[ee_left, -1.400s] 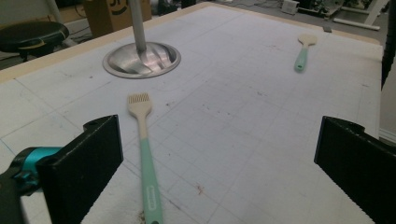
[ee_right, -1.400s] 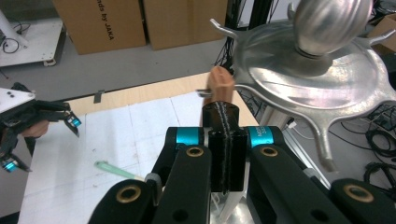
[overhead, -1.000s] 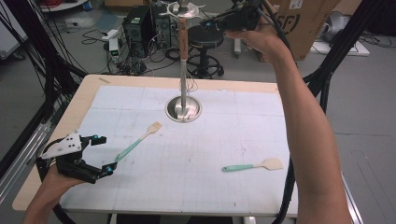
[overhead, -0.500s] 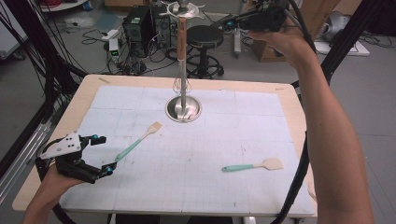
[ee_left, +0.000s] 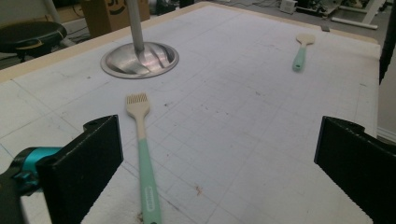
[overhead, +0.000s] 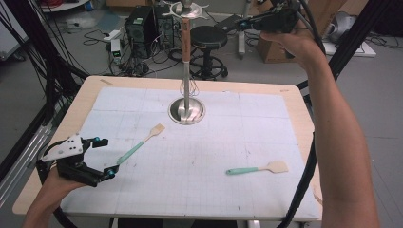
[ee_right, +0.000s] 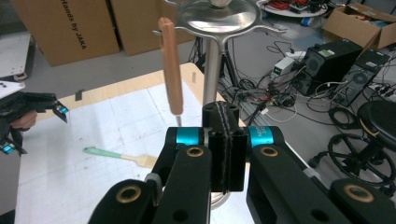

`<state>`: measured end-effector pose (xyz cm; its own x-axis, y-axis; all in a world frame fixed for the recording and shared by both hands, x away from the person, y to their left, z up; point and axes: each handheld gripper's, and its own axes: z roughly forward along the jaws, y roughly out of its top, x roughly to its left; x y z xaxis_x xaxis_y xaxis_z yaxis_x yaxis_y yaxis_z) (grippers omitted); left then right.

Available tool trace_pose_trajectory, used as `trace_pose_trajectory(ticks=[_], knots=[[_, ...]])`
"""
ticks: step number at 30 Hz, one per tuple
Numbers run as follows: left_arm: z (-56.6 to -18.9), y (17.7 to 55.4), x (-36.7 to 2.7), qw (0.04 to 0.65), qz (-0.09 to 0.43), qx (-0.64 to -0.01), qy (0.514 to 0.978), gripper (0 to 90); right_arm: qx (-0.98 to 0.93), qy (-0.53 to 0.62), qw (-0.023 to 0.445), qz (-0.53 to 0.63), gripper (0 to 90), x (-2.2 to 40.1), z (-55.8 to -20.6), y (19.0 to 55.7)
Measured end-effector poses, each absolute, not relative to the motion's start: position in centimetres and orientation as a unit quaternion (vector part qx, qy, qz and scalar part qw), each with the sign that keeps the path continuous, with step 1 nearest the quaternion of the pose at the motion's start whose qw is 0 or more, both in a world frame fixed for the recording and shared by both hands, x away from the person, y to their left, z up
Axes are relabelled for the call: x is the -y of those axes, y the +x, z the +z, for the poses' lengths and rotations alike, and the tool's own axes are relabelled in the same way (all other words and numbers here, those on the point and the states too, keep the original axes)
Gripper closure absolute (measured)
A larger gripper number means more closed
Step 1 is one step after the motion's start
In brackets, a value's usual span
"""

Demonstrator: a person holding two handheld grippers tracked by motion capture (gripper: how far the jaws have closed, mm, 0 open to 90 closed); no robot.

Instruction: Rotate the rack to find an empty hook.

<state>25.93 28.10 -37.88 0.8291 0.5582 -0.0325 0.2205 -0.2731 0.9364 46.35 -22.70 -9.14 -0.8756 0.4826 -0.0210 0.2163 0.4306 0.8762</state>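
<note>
A metal stand (overhead: 186, 110) rises from a round base on the white mat, and a wooden-handled utensil (overhead: 186, 40) hangs from its hooked top (ee_right: 219, 16). My right gripper (overhead: 243, 22) is held high, to the right of that top, jaws shut with nothing between them (ee_right: 224, 140). The wooden handle (ee_right: 170, 70) hangs just beyond its tips. A teal-handled brush (overhead: 141, 142) lies left of centre. My left gripper (overhead: 105, 156) rests open at the handle's end, and the brush (ee_left: 142, 154) lies between the jaws near the left one. A teal spatula (overhead: 259, 168) lies on the right.
The mat covers a wooden table (overhead: 297, 109). Beyond the far edge stand a black stool (overhead: 209, 38), computer cases (overhead: 142, 23), cardboard boxes and floor cables. Black frame poles (overhead: 52, 85) run along the left side.
My right hand has carried its shut gripper to the right, away from the stand's top. The left gripper and both teal utensils have stayed in place.
</note>
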Motion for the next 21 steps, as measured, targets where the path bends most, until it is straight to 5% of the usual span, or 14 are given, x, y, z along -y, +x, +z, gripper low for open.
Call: trace_pose_trajectory(ticks=[21], knots=[[-37.9, 26.0, -28.0, 0.551, 0.15, -0.247, 0.783, 1.7, -0.82, 0.228, 0.139, 0.506, 90.0, 18.9, -10.9, 50.9]])
